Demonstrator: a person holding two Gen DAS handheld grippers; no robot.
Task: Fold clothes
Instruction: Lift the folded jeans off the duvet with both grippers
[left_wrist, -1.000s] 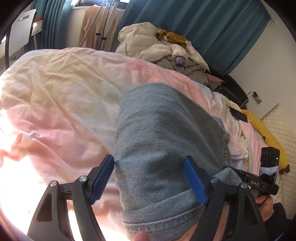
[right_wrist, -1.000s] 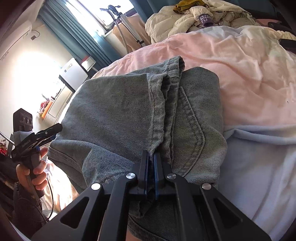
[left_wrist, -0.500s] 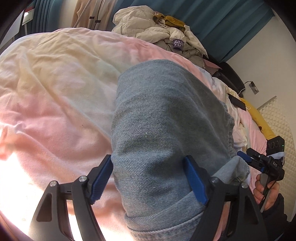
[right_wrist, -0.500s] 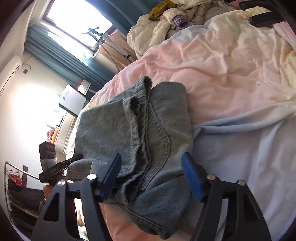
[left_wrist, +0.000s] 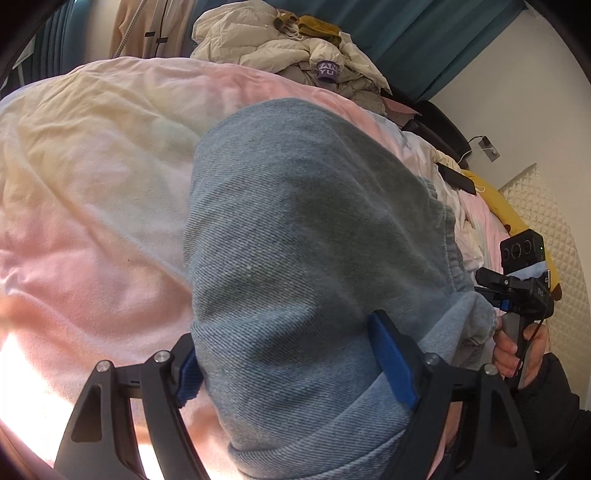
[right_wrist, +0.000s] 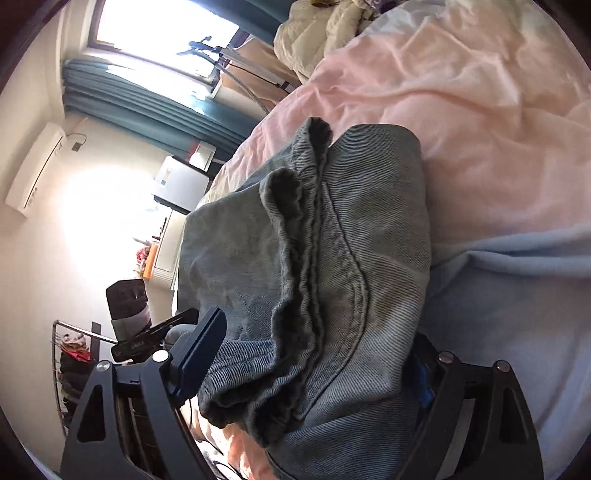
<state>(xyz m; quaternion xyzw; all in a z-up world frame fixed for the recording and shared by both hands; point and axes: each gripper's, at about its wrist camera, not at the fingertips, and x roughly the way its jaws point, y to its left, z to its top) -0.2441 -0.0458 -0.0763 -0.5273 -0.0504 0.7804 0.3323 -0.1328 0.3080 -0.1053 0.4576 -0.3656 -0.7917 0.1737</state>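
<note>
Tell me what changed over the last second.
The right gripper let go of the jeans: its jaws, pinched shut on the folded edge, have just been opening and now straddle the denim without pressing it. The left gripper sank closer over the jeans, jaws wide as before. The jeans stayed folded on the bed.

We can read only one clear text: white capitals on a purple band (left_wrist: 327, 72) in the heap of pale clothes (left_wrist: 288, 44) at the far end of the bed, where the upper line reads "WAN" and the lower "YU", both partly lost in the folds. On the black body of the right gripper (left_wrist: 517, 291), seen from the left wrist view, we make out small white letters, too small to read. Nothing else carries legible writing.
</note>
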